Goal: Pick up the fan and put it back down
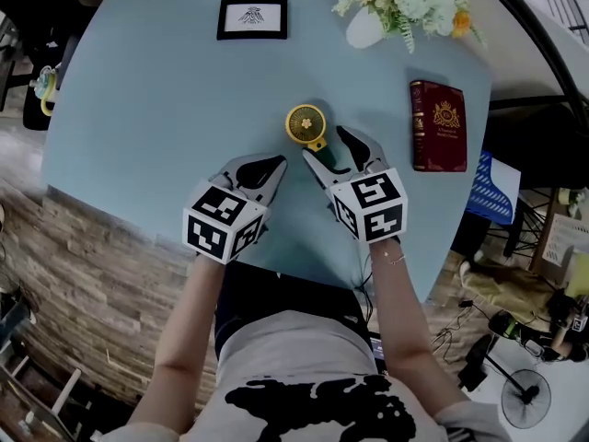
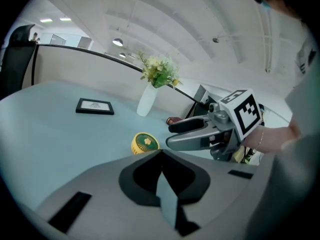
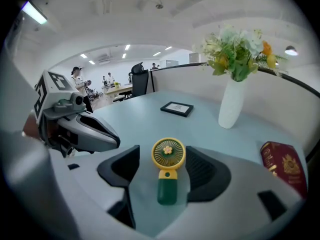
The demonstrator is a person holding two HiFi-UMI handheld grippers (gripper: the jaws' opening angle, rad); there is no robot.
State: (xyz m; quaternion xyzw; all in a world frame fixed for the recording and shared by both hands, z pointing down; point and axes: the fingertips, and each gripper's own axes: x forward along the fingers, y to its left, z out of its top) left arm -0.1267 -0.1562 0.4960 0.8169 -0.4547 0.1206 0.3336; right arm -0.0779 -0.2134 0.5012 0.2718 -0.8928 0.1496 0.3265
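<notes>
Lying flat, the fan (image 3: 168, 171) between parted jaws of right hand-held gripper (image 3: 162, 155); left hand-held gripper (image 2: 161, 153) closed

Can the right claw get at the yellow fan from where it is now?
Probably yes: the right claw stands open with the fan lying between its jaws, and nothing else on the table is in its way.

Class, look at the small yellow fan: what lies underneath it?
Only the blue table shows around the fan, which lies flat between the right gripper's open jaws, touching neither. The patch directly beneath is covered by the fan itself.
</notes>
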